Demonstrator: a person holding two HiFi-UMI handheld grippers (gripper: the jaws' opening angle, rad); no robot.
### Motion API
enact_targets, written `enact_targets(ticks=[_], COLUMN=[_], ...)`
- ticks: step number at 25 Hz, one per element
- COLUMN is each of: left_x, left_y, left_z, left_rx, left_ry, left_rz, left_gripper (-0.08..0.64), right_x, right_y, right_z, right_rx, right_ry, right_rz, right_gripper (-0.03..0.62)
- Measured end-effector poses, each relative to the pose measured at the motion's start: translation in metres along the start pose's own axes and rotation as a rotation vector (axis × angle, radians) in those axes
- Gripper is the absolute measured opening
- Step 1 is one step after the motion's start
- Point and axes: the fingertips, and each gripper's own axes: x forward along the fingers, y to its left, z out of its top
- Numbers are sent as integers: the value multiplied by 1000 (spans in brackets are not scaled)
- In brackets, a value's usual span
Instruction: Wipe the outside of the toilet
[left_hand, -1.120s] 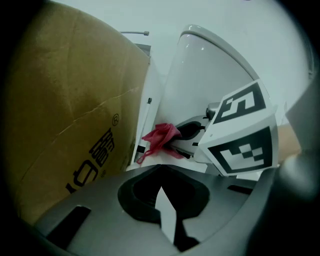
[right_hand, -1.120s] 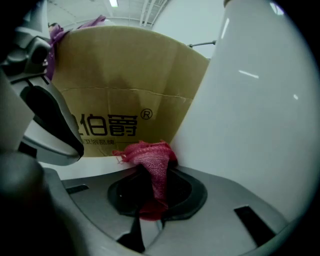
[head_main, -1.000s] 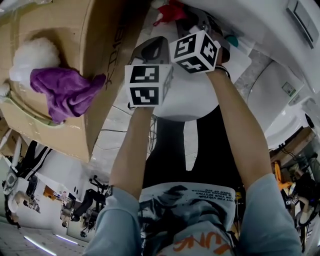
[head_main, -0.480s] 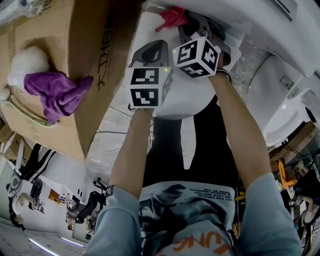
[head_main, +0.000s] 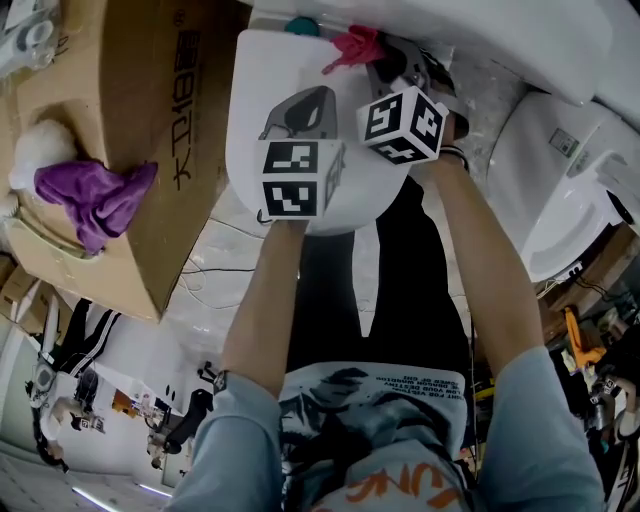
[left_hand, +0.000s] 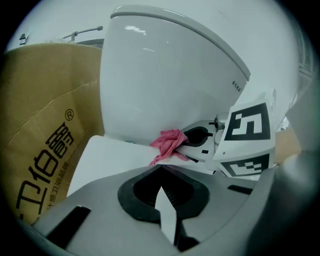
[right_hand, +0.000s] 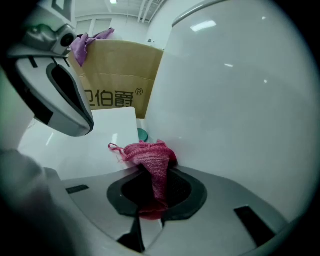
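Toilet takes the far middle of the head view. Its flat white lid lies under both tongs, and its tank is cut off at the far edge. The left tongs hang over the lid. The right tongs reach the foot of the tank with a pink cloth, their tips partly hidden by it. On the left, a cardboard box carries a purple cloth.

In the left gripper view, the 2 jaws meet tip to tip with nothing between them. Beyond them, the pink cloth lies at the base of the tank.

In the right gripper view, the jaws are clamped on the pink cloth, which bunches past the tips and touches the tank wall. A small teal thing just beyond is half hidden, and what it is cannot be made out.
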Motion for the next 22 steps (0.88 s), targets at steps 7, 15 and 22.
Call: enact_targets(ticks=[7, 15, 22], left_x=[10, 14, -6], left_y=[-37, -69, -82], left_z=[-4, -1, 15], left_rx=[17, 32, 19], left_ry=[10, -3, -53], left_rz=[-21, -31, -26], left_gripper=[25, 25, 25], right_x=[-27, -50, -80], right_y=[-16, -33, -42], right_z=[-51, -97, -128], right_rx=[-3, 79, 341], right_ry=[29, 90, 139], right_rz=[-35, -32, 3], right_gripper=[64, 66, 75])
